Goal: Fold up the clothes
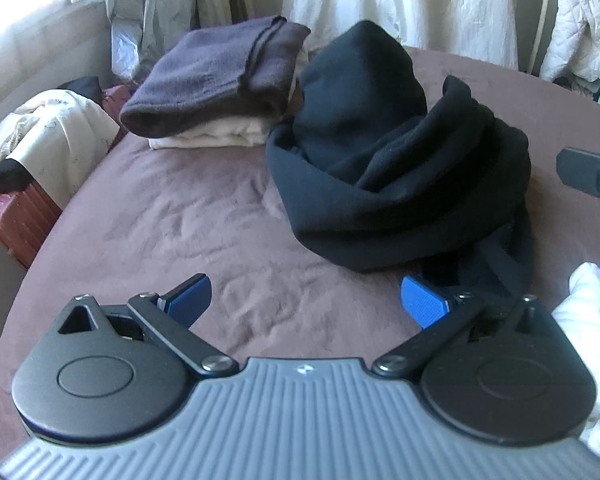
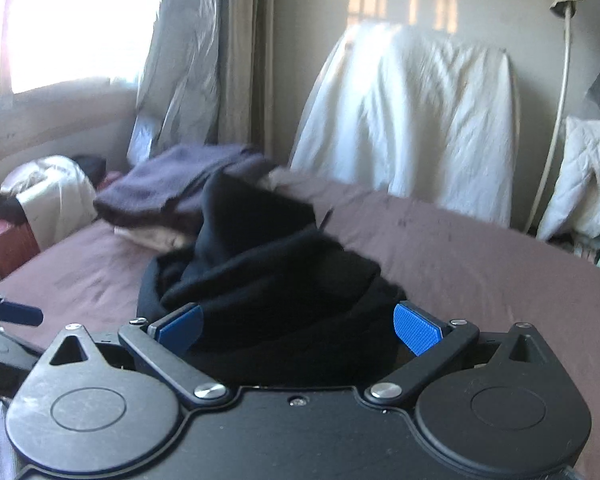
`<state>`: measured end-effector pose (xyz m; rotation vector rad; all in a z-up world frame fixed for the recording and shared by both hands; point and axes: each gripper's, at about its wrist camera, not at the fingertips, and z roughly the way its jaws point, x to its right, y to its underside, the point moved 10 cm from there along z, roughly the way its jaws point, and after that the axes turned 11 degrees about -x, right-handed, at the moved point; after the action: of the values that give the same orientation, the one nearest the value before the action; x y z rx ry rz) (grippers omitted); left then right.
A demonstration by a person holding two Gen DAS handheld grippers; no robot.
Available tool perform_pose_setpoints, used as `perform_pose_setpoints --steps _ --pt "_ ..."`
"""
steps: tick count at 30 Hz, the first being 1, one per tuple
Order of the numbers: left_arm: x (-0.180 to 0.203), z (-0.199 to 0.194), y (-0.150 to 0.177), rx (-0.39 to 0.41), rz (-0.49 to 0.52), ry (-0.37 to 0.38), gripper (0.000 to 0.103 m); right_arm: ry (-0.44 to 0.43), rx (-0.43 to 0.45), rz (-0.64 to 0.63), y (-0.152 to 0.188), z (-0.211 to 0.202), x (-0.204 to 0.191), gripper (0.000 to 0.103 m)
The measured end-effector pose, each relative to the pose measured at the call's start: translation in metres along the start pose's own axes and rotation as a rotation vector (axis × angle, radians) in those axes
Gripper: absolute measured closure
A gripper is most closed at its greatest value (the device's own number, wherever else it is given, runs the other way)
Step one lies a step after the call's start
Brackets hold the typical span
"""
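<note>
Bed (image 1: 180, 208), covered in a mauve-brown sheet, serves as the work surface in both views. Black garment (image 1: 384, 152), a thick fleece-like piece, lies bunched in a rumpled heap on the sheet, right of centre in the left wrist view, with a dark strap or cord trailing from its near edge. Folded pile (image 1: 220, 80) stands behind and to the left of the heap, near it: a dark purple-grey garment on top, a cream one beneath. Left gripper (image 1: 306, 306) hovers low over bare sheet, jaws spread wide and holding nothing; its right blue pad (image 1: 424, 304) sits just beside the near hem of the black garment, contact not determinable. Right gripper (image 2: 298, 330) is also spread wide, empty, with the black garment (image 2: 276, 280) lying between and just beyond its blue pads (image 2: 418, 328); whether cloth touches them cannot be told, and this view is blurred. Each gripper's fingertip shows at the edge of the other's view. White cloth (image 1: 592, 320) lies crumpled at the right edge of the left wrist view, beside the gripper body. White sheet (image 2: 408, 120) drapes over something upright beyond the bed. Red suitcase (image 1: 18, 216) stands at the bed's left side with light and dark clothing heaped on it. Curtains (image 2: 188, 60) hang by a bright window at the left.
</note>
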<state>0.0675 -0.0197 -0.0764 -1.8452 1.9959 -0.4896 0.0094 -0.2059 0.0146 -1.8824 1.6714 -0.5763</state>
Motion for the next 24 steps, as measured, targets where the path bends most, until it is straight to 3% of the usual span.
perform_pose_setpoints --steps 10,15,17,20,21,24 --pt "0.009 -0.003 0.001 0.024 0.039 0.013 0.000 0.044 0.082 -0.037 -0.009 -0.015 -0.003 0.000" --pt "0.009 0.002 0.002 0.018 0.031 0.026 0.000 0.039 0.069 -0.030 -0.007 -0.011 -0.004 0.000" --pt "0.009 0.004 0.002 0.019 0.024 0.037 0.000 -0.021 0.051 -0.011 -0.005 -0.008 -0.005 0.000" --pt "0.008 0.007 0.003 0.045 0.017 0.045 0.000 -0.285 -0.063 0.139 0.006 0.009 -0.003 0.000" --pt "0.007 0.010 0.003 0.044 0.017 0.042 0.000 -0.325 -0.099 0.175 0.011 0.013 0.000 0.000" --pt "0.001 0.021 0.005 0.021 0.001 0.050 0.000 -0.308 -0.152 0.206 0.012 0.019 0.019 0.000"
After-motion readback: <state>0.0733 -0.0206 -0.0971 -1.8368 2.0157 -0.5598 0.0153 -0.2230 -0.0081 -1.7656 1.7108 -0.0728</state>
